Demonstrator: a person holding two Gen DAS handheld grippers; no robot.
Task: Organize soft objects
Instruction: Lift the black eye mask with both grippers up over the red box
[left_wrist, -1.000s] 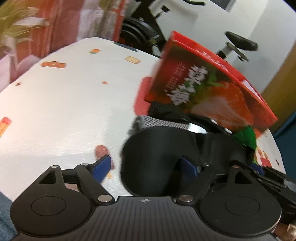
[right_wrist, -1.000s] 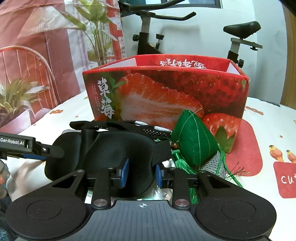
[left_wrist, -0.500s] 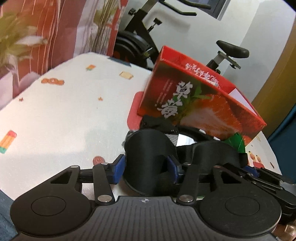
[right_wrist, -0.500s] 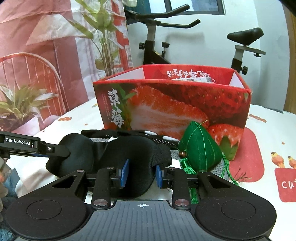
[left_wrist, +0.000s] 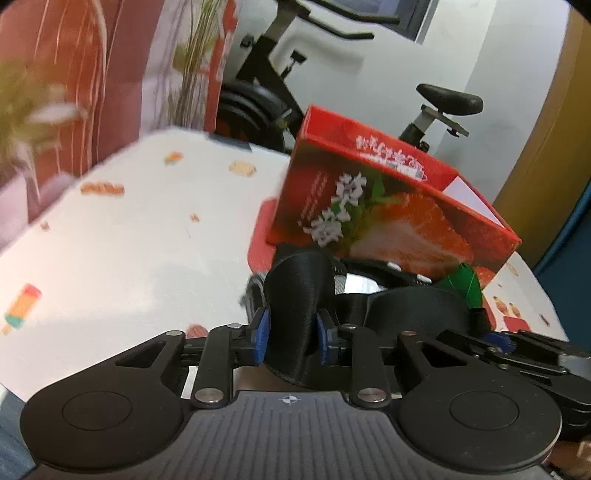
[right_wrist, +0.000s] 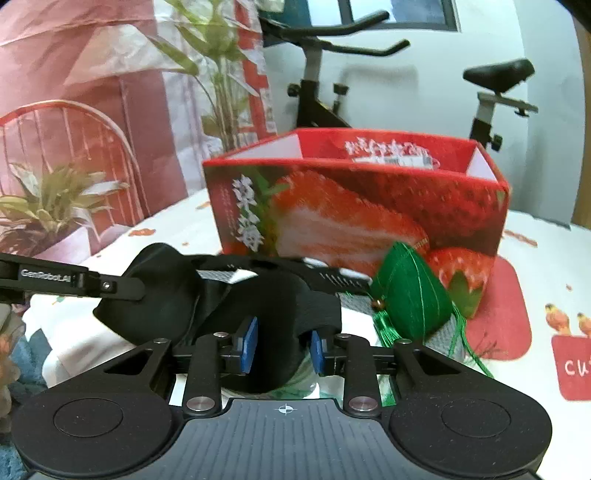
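A black padded eye mask (left_wrist: 295, 295) (right_wrist: 273, 299) is held between both grippers, lifted off the table in front of the open red strawberry box (left_wrist: 373, 206) (right_wrist: 354, 206). My left gripper (left_wrist: 291, 334) is shut on its left cup. My right gripper (right_wrist: 282, 345) is shut on its right cup. A green stuffed zongzi with a tassel (right_wrist: 413, 295) (left_wrist: 461, 284) lies on a grey pad against the box front.
The white patterned tablecloth (left_wrist: 129, 240) has a red placemat (right_wrist: 498, 306) under the box. An exercise bike (right_wrist: 332, 74) and potted plants (right_wrist: 55, 206) stand behind the table. The left gripper's arm (right_wrist: 66, 280) shows at left in the right wrist view.
My left gripper closed onto the mask's left cup. Both grippers then raised the mask, and the box top came into view.
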